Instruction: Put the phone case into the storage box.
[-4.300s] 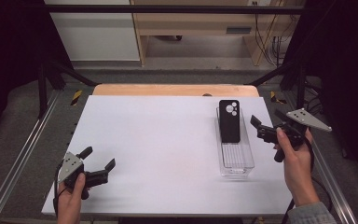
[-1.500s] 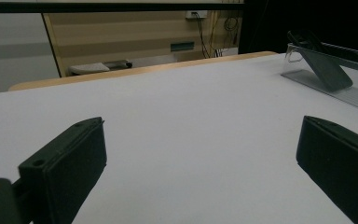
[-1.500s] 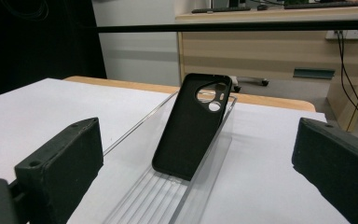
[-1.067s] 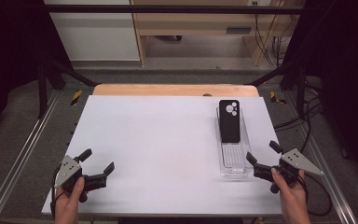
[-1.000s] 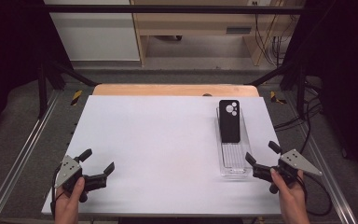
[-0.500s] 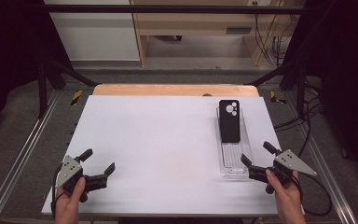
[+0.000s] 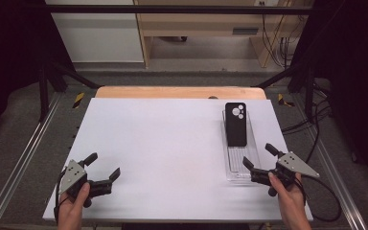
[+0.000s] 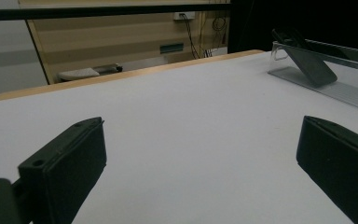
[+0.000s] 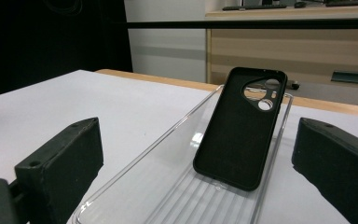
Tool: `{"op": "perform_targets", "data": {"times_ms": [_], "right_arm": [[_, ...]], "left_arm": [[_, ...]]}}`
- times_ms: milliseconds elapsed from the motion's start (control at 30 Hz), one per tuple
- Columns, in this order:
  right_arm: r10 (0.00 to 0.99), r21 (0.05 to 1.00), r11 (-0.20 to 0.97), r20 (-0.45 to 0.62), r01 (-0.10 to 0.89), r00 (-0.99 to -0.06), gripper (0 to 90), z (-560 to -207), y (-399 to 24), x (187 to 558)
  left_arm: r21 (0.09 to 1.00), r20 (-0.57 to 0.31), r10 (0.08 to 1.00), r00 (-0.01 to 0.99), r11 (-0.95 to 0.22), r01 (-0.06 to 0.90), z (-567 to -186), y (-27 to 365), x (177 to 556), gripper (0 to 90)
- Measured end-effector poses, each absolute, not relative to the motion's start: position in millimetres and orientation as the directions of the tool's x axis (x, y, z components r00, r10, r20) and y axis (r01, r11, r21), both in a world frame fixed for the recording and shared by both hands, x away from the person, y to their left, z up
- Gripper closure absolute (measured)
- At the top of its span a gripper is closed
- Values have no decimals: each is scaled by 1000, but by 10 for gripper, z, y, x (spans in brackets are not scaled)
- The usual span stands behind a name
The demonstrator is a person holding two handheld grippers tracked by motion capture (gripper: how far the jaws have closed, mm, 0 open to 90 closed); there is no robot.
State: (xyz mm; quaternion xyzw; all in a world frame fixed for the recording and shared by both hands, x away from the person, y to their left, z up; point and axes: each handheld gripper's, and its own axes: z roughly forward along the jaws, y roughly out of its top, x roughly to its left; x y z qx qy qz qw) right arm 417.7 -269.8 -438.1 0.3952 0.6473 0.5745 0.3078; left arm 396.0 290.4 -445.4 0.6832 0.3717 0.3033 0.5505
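Observation:
A black phone case [image 7: 235,123] leans with its camera cutout up in the far half of a long clear tray [image 7: 240,168] on the right side of the white table [image 7: 172,139]. My right gripper [image 7: 258,155] is open at the tray's near end, its jaws apart on either side of that end, nothing between them. In the right gripper view the phone case [image 9: 242,130] stands tilted in the ribbed tray [image 9: 168,191] ahead of the open right gripper [image 9: 200,144]. My left gripper [image 7: 104,165] lies open at the table's near left corner, far from the tray [image 8: 326,86].
A wooden strip [image 7: 179,92] runs along the table's far edge. Metal rails [image 7: 24,158] flank the table on both sides. Cables [image 7: 316,129] lie on the floor at the right. Wooden furniture [image 7: 206,28] stands behind.
My right gripper has come down from beside the tray's middle to its near end and edged slightly left. The left gripper has barely moved. The phone case has stayed in place.

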Motion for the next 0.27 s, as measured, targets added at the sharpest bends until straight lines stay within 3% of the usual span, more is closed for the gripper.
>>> {"op": "perform_targets", "data": {"times_ms": [267], "right_arm": [[852, 988, 52, 33, 147, -522, 26, -4406, -2667, 4202]], "left_arm": [[980, -32, 834, 551, -81, 180, -4460, 2880, 3972, 16]]}}
